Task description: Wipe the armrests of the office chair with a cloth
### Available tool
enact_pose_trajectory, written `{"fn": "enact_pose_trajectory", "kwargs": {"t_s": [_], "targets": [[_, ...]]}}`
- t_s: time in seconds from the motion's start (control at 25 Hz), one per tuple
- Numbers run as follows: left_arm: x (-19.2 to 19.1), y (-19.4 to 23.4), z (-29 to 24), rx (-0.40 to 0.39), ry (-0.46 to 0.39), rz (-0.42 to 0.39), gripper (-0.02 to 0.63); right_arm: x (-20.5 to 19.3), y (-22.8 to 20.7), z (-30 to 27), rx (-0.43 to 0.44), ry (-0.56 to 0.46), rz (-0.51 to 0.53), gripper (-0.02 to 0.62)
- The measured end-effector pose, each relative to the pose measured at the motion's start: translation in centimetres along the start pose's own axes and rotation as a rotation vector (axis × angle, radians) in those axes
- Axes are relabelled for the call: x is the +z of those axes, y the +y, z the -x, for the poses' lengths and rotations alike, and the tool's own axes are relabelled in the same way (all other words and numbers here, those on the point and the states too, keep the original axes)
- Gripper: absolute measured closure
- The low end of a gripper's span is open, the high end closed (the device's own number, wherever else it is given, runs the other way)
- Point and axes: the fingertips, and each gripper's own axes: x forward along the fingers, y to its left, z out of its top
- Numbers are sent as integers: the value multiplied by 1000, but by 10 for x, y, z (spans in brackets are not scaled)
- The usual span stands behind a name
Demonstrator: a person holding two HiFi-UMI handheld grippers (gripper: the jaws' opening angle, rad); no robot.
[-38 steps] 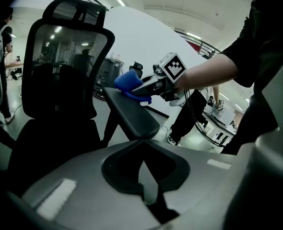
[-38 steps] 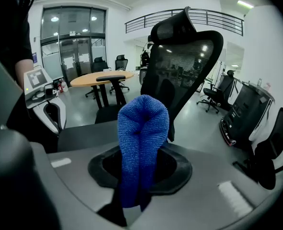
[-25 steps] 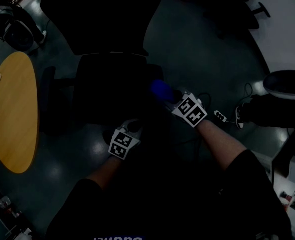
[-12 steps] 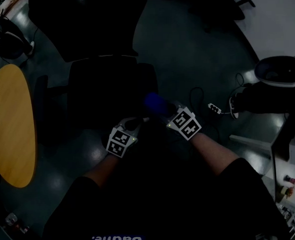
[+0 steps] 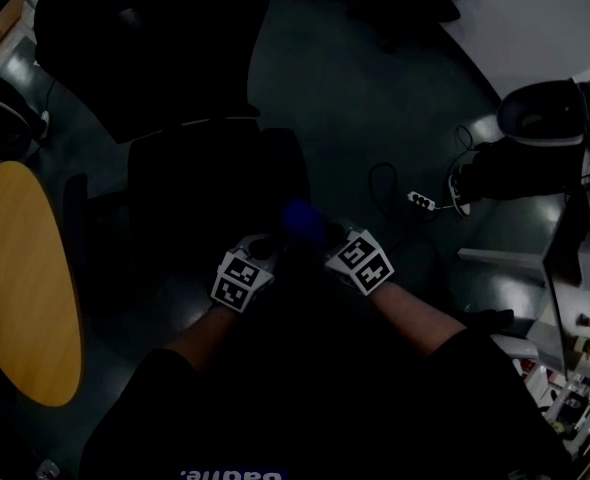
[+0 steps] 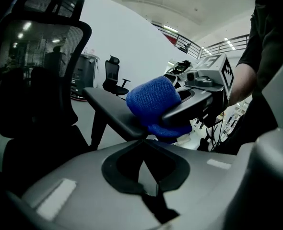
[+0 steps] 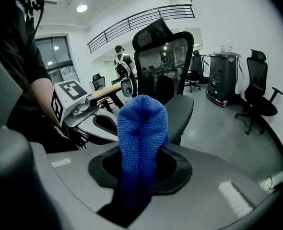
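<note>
The right gripper (image 7: 140, 169) has its jaws clamped on the blue cloth (image 7: 141, 126), which stands bunched up out of them and presses on the near end of the office chair's (image 6: 36, 66) armrest (image 6: 108, 108). The left gripper (image 6: 144, 145) hangs just below that same end (its jaws drawn together, nothing between them), close beside the cloth.
</note>
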Motion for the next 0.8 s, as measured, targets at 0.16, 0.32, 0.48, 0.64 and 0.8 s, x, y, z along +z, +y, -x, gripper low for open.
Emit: {"fn": "enact_pose_trajectory", "kwargs": {"t_s": [0.16,0.32,0.48,0.64,0.8], "targets": [[-2,0,0,-40,17,-29,586,-5,22,-7,17,-1,-32,483],[1,-1,2,-72,36,-70,586,-13,33,-14,8,9,-86,483],[7,2,11,-88,29,-99,586,-12,32,-15,-26,-1,-132,483],[12,4,29,-109,0,-108,586,-1,34,-15,-52,-14,-119,483],[15,9,58,-114,-25,-125,586,14,45,-20,-71,-50,-150,483]]}}
